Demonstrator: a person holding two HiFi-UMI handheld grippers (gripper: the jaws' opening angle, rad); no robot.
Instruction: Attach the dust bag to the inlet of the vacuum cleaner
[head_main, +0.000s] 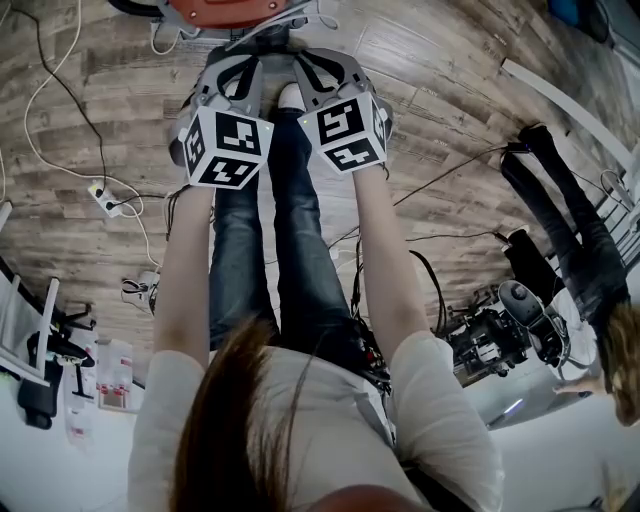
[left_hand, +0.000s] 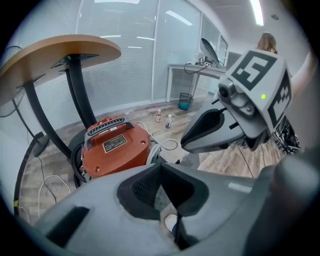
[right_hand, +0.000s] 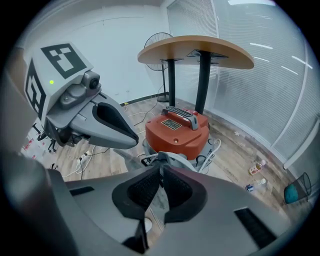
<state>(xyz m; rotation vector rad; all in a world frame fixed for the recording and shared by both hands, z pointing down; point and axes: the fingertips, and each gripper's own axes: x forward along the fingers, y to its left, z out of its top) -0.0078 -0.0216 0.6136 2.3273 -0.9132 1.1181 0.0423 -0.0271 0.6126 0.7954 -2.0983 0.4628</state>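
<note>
The orange vacuum cleaner stands on the wooden floor just beyond both grippers, under a round table; it also shows in the left gripper view and the right gripper view. A thin grey dust bag hangs between the two grippers, its edge also visible beside the left jaws. My left gripper is shut, with grey material pinched at its tips. My right gripper is shut on the bag's other edge. In the head view the left gripper and the right gripper point side by side at the vacuum.
The table's top and black legs overhang the vacuum. A white cable and power strip lie at the left. Another person and equipment are at the right. Bottles stand on the floor. My own shoe is below the grippers.
</note>
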